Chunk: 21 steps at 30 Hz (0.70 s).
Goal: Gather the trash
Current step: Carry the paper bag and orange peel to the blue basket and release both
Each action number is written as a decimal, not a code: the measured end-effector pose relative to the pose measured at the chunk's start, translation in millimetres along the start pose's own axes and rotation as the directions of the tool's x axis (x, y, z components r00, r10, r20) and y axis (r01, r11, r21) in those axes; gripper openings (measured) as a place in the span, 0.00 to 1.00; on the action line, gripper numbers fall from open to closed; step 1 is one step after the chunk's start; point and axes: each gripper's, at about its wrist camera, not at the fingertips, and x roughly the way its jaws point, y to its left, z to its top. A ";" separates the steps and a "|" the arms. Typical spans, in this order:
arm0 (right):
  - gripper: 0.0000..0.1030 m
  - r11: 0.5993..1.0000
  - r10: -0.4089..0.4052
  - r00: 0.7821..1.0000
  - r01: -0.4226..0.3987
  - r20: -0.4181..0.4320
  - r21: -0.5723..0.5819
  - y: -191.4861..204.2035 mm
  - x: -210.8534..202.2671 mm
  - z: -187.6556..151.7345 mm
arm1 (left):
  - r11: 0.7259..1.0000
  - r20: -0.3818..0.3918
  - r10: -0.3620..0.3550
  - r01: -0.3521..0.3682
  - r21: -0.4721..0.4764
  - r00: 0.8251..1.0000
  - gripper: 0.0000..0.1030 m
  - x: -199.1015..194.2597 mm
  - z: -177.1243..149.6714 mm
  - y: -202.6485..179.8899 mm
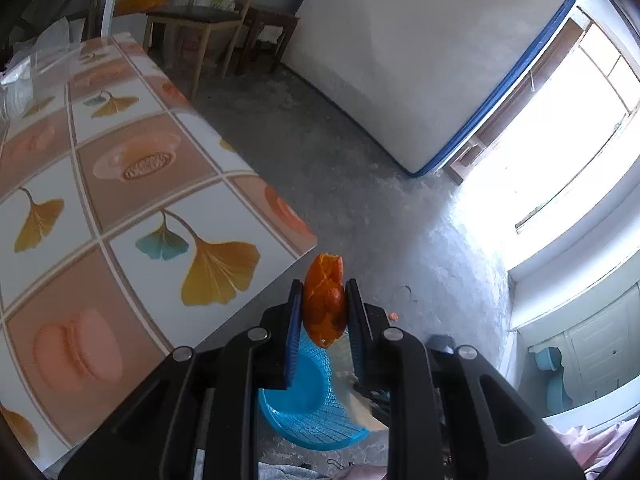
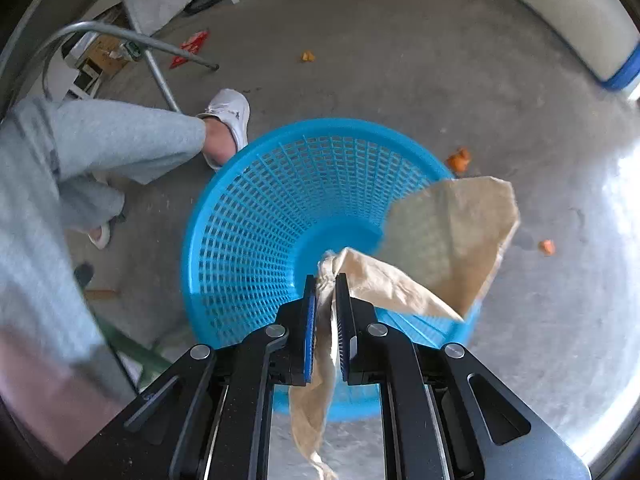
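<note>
Jaws of the right gripper are clamping crumpled brown paper directly above the blue basket; the left gripper is pinching orange peel beside the surface, with the basket lying below and nearer.

Grey concrete floor, patterned bench, upright mattress, wooden chair, glaring window
</note>
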 end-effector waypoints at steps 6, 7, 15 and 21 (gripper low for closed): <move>0.10 0.985 0.152 0.984 -0.143 -0.091 0.100 6.4 70.5 25.2 | 1.000 -0.034 0.009 -0.010 -0.023 0.999 0.20 13.1 0.4 7.5; 0.10 0.975 0.187 0.977 -0.173 -0.102 0.138 6.6 79.2 28.2 | 1.000 -0.040 0.016 -0.017 -0.026 0.999 0.20 15.4 0.8 9.4; 0.10 0.965 0.174 0.971 -0.135 -0.163 0.227 5.6 111.0 24.8 | 0.999 -0.079 0.045 -0.047 -0.027 0.996 0.20 26.6 1.1 15.7; 0.12 0.968 -0.013 0.978 0.064 -0.207 0.243 -33.1 115.7 10.0 | 1.000 -0.125 0.025 -0.022 0.021 0.992 0.20 39.3 -3.0 0.0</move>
